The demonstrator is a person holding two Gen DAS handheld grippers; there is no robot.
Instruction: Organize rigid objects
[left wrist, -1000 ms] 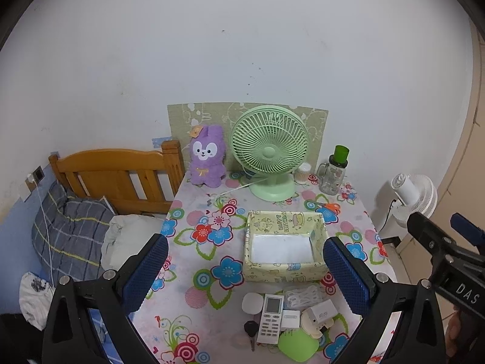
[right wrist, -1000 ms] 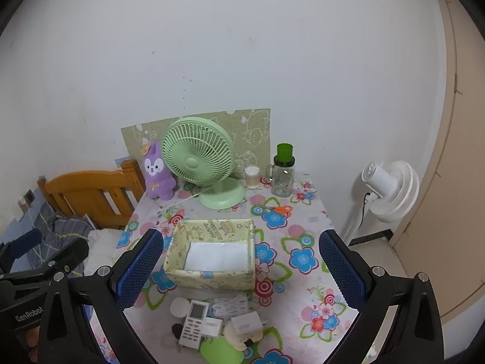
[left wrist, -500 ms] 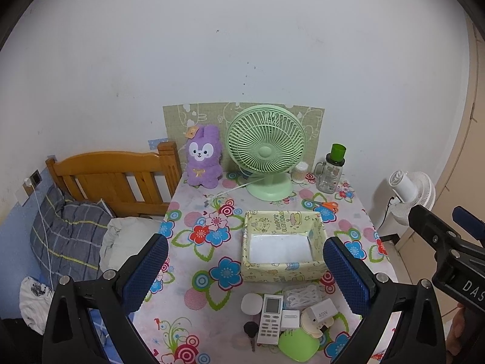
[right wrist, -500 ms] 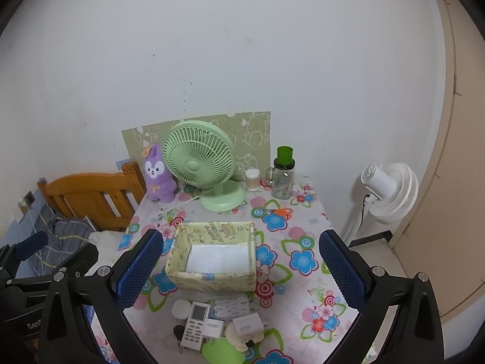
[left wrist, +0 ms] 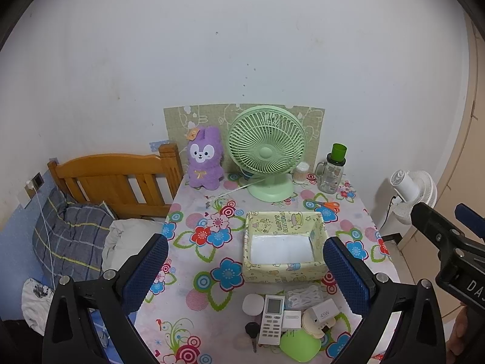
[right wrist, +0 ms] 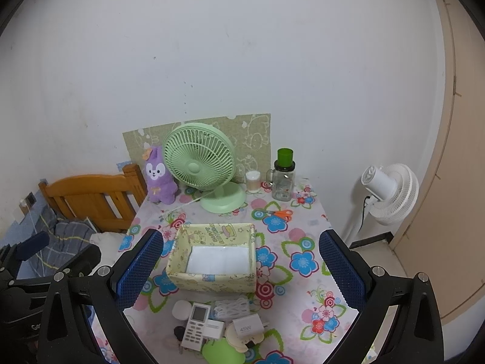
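A yellow patterned box (left wrist: 285,245) (right wrist: 213,259) with a white bottom stands open and empty on the floral table. In front of it lies a cluster of small things: a white remote (left wrist: 272,318) (right wrist: 196,326), a white 45W charger (left wrist: 323,314) (right wrist: 246,328), a white round puck (left wrist: 252,304), a green flat case (left wrist: 299,345), a dark key (left wrist: 252,332) and a clear packet (left wrist: 303,294). My left gripper (left wrist: 245,273) is open and empty, held high above the table's near edge. My right gripper (right wrist: 241,268) is open and empty too, beside it.
At the back stand a green fan (left wrist: 266,151), a purple plush (left wrist: 203,159), a jar with green lid (left wrist: 333,171) and a small cup (left wrist: 300,172). Orange scissors (left wrist: 326,204) lie behind the box. A wooden bed (left wrist: 115,179) stands left, a white floor fan (right wrist: 388,192) right.
Both grippers have drifted slightly back and up, so the table sits a little lower and farther in view. Nothing on the table has moved.
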